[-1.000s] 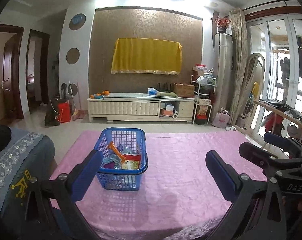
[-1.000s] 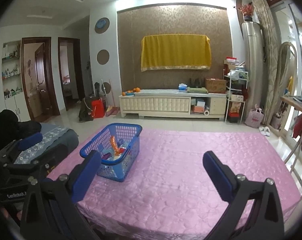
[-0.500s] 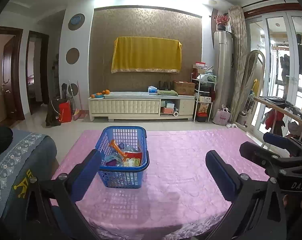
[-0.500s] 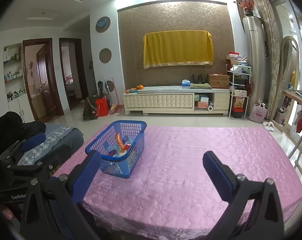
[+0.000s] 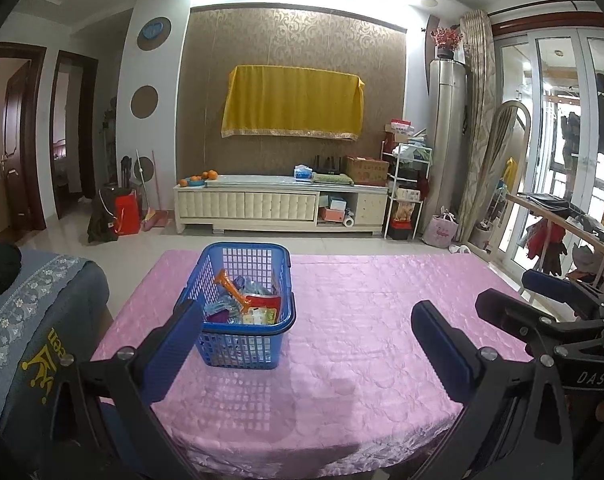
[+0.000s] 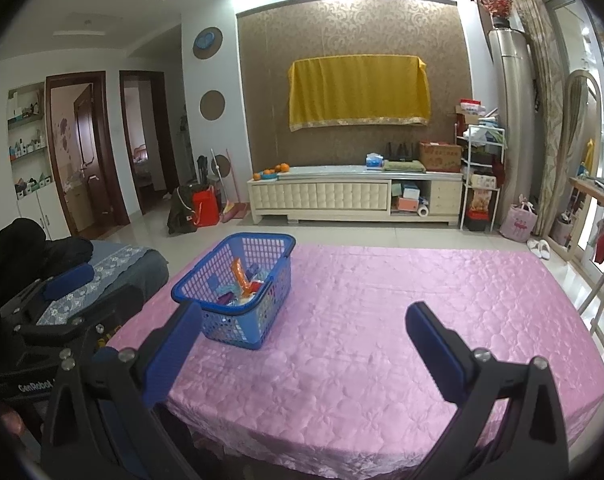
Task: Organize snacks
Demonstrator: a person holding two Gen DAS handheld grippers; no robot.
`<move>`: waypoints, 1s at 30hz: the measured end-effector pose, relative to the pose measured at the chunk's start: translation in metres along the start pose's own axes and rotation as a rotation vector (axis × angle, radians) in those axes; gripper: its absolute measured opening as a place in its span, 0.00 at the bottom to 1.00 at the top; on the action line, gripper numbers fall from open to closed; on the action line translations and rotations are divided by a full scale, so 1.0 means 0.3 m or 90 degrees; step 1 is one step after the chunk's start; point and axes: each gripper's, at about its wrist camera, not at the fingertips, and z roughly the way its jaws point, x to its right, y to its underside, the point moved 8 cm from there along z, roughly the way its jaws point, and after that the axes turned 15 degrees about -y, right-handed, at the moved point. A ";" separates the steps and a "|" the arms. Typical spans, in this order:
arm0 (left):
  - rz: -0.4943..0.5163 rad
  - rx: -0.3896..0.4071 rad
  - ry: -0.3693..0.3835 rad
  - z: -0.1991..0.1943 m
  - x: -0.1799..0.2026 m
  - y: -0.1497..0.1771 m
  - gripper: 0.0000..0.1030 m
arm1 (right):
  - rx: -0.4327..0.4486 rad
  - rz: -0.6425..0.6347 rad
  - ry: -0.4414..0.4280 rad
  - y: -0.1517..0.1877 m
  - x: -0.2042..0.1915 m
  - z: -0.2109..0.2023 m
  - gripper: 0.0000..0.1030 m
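The left hand-held gripper [image 5: 306,340] hangs low over the near edge of the worktop [image 5: 374,320], a table under a quilted pink satin cloth. Its two blue-padded fingers are spread wide with nothing between them. Just ahead of its left finger [image 5: 174,344], overlapped by that fingertip at the near left corner, stands the blue perforated plastic basket [image 5: 244,344]. The basket's long axis runs away from the gripper toward the far wall. Inside lie mixed snack packets [image 5: 258,312]; an orange stick-shaped packet [image 5: 232,290] leans with its upper end pointing away and to the left. To the gripper's right the other hand-held gripper [image 5: 550,312] shows, black-framed, beside the worktop's right edge. To the left sits a grey-blue embroidered seat cover [image 5: 34,320]. Beyond the worktop stands a cream TV cabinet [image 5: 278,204].

From the right wrist, the right hand-held gripper [image 6: 302,344] also has its blue fingers wide apart and empty, above the near part of the pink worktop [image 6: 402,312]. The blue basket [image 6: 238,320] sits ahead and left, close to its left finger [image 6: 170,352], the long axis angled away and rightward. The orange packet [image 6: 240,276] stands nearly upright among the other packets [image 6: 238,296]. The cloth straight ahead between the fingers is bare. The left gripper's black frame [image 6: 42,320] lies at far left.
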 end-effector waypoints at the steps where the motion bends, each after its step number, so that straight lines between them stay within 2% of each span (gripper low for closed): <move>1: -0.001 -0.001 0.001 0.000 0.000 0.000 1.00 | 0.000 0.000 -0.001 -0.001 0.000 0.002 1.00; 30: -0.005 -0.020 0.004 0.001 0.005 0.006 1.00 | -0.015 0.014 -0.014 0.024 0.000 0.016 1.00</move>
